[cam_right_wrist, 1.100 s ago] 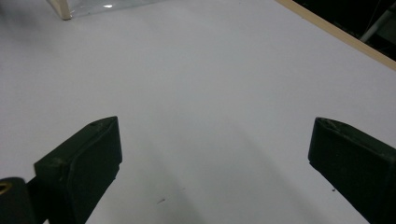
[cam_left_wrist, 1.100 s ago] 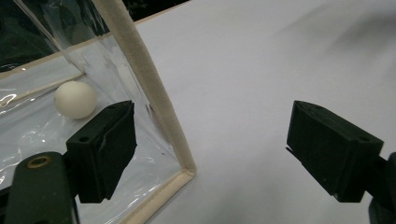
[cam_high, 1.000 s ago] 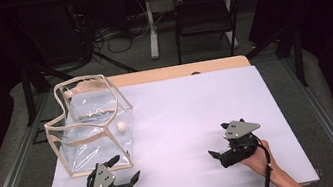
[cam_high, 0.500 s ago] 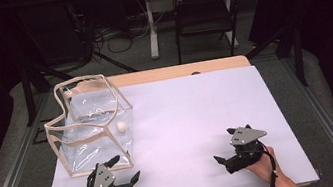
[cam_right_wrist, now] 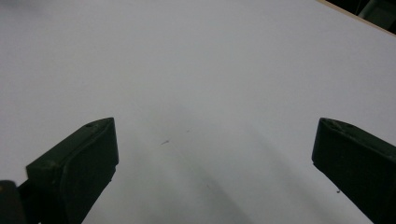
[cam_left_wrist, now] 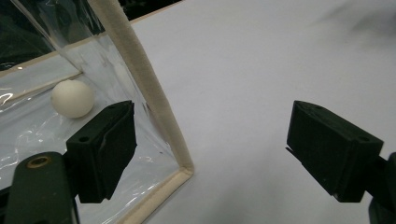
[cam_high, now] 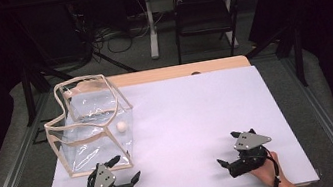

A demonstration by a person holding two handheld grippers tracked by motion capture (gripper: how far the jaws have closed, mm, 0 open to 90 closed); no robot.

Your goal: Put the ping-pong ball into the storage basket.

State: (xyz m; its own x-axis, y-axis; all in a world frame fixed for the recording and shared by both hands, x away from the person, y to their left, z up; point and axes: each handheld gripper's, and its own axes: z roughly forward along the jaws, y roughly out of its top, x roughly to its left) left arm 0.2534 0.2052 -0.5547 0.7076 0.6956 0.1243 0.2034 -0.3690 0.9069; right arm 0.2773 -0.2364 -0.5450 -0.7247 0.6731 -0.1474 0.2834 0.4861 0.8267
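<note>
Your left gripper [cam_high: 125, 172] sits low at the near left of the desk [cam_high: 194, 119], its fingers [cam_left_wrist: 105, 149] spread wide with nothing between them, pointing toward the near right corner of the clear bag [cam_high: 90, 128]. In the left gripper view that corner's cream-trimmed edge [cam_left_wrist: 148, 100] rises between your two fingers — the left finger shows in front of the bag's clear wall, just beside the trim, while the right finger stands well apart over bare white surface; whether the left finger touches the plastic, you cannot tell from here. The bag stands upright and open at the left side of the desk, a see-through box with cream binding along its rims and seams, its top rim bent out of square. Inside it a small white ball [cam_high: 121, 126] rests on the bottom near the right wall; in the left gripper view the ball [cam_left_wrist: 72, 98] shows through the plastic just above your left finger. Your right gripper [cam_high: 237, 150] lies near the front edge at the right, well apart from the bag, held in your hand [cam_high: 266, 168] with the grey three-cornered plate on top. Its fingers [cam_right_wrist: 79, 158] are spread wide too — the right gripper view looks along them over plain white desk with nothing between them. Beyond the far edge of the desk stand a dark chair [cam_high: 203, 17] and some cables on the floor [cam_high: 109, 34].
</note>
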